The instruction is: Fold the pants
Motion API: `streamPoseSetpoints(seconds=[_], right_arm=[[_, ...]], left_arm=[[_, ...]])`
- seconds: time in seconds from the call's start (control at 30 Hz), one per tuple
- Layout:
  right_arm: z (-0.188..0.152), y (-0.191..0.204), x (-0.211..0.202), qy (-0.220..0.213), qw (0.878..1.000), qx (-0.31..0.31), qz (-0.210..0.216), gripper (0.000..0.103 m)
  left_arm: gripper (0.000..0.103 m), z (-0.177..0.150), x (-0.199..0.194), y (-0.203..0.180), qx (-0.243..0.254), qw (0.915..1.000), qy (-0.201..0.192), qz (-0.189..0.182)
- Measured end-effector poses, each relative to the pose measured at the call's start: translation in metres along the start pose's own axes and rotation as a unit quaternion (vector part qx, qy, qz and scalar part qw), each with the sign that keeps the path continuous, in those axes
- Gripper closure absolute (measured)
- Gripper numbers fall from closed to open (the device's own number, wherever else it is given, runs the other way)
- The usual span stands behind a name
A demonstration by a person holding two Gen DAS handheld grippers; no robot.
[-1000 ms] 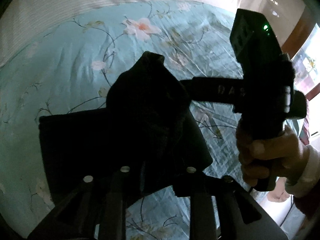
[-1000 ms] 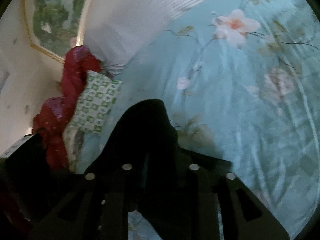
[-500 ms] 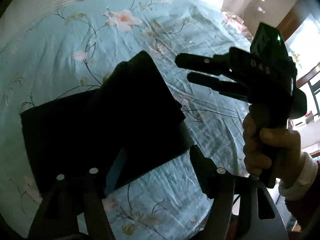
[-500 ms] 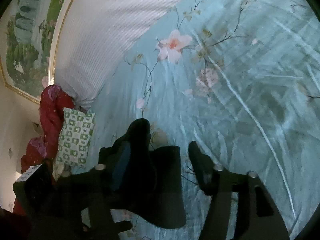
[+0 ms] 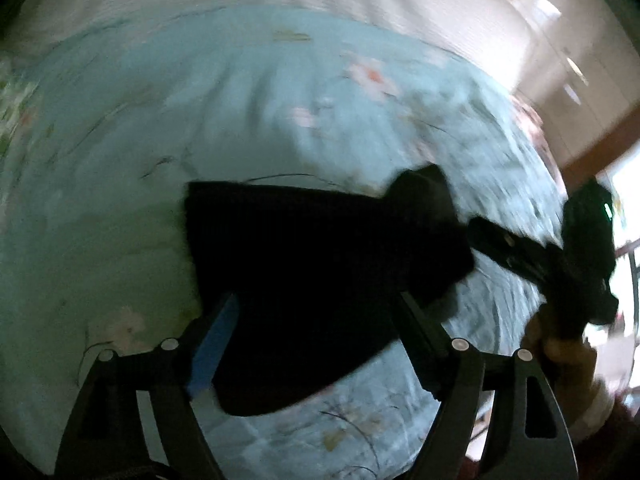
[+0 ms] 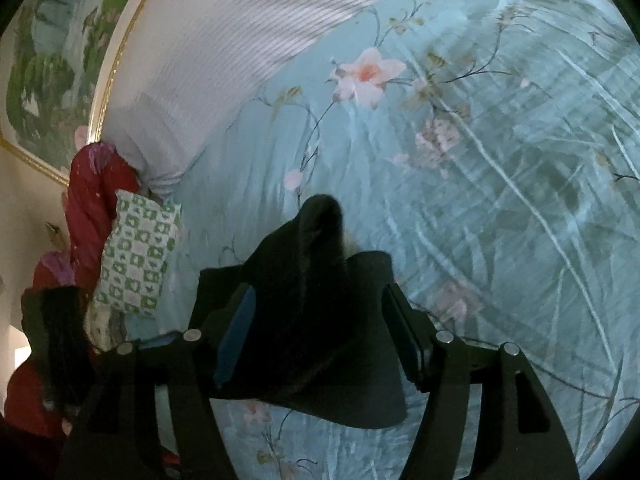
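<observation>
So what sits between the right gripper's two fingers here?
In the right wrist view, the folded black pants lie on the bedspread between the right gripper's open fingers.

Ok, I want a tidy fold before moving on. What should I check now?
1. Left gripper free of the pants: ok, jaws opening, cloth not pinched.
2. Right gripper free of them: ok, jaws apart.
3. Pants resting on the bedspread: ok.
4. Fold lying flat: not ok, one corner sticks up.
5. Edges lined up: cannot tell, cloth too dark.
</observation>
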State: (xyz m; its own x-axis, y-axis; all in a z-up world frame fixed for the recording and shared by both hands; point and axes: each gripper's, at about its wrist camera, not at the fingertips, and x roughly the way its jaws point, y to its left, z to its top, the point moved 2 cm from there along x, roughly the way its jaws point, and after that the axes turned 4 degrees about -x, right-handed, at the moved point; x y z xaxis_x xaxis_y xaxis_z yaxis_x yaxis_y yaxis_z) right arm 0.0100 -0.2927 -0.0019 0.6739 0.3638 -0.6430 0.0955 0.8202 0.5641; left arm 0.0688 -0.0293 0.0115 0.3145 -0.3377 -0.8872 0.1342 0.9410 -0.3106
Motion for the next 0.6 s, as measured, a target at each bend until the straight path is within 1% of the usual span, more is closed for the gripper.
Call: streamPoseSetpoints(seconds=[0.13,0.23,0.3,0.33,0.4,0.43,0.47,0.6], right_arm=[[-0.005,0.007,0.006,0.009,1.0,-0.008,-0.011,0.037],[-0.008,0.009,0.012,0.021,1.0,-0.006,-0.022,0.037],[-0.011,0.01,0.016,0.025,0.999,-0.005,-0.029,0.037],[-0.011,0.012,0.016,0.023,0.999,-0.008,-0.032,0.04],[-0.012,0.014,0.015,0.022,0.999,-0.015,-0.044,0.054],[-0.012,0.015,0.014,0.022,0.999,-0.017,-0.045,0.073],[-0.013,0.016,0.012,0.021,0.999,-0.015,-0.04,0.088],[-0.014,0.025,-0.009,0.005,0.999,-0.03,-0.022,0.09]], left_arm=[[0.023,0.007,0.006,0.034,-0.056,0.9984,0.003,0.007],[0.023,0.011,0.018,0.051,-0.089,0.9958,0.02,-0.002],[0.023,0.012,0.027,0.057,-0.104,0.9941,0.029,0.0],[0.023,0.012,0.03,0.06,-0.109,0.9935,0.032,-0.002],[0.023,0.012,0.033,0.059,-0.111,0.9933,0.033,0.001],[0.023,0.012,0.034,0.059,-0.11,0.9933,0.033,0.003],[0.023,0.013,0.034,0.058,-0.109,0.9934,0.034,0.002],[0.023,0.014,0.034,0.052,-0.099,0.9945,0.032,0.004]])
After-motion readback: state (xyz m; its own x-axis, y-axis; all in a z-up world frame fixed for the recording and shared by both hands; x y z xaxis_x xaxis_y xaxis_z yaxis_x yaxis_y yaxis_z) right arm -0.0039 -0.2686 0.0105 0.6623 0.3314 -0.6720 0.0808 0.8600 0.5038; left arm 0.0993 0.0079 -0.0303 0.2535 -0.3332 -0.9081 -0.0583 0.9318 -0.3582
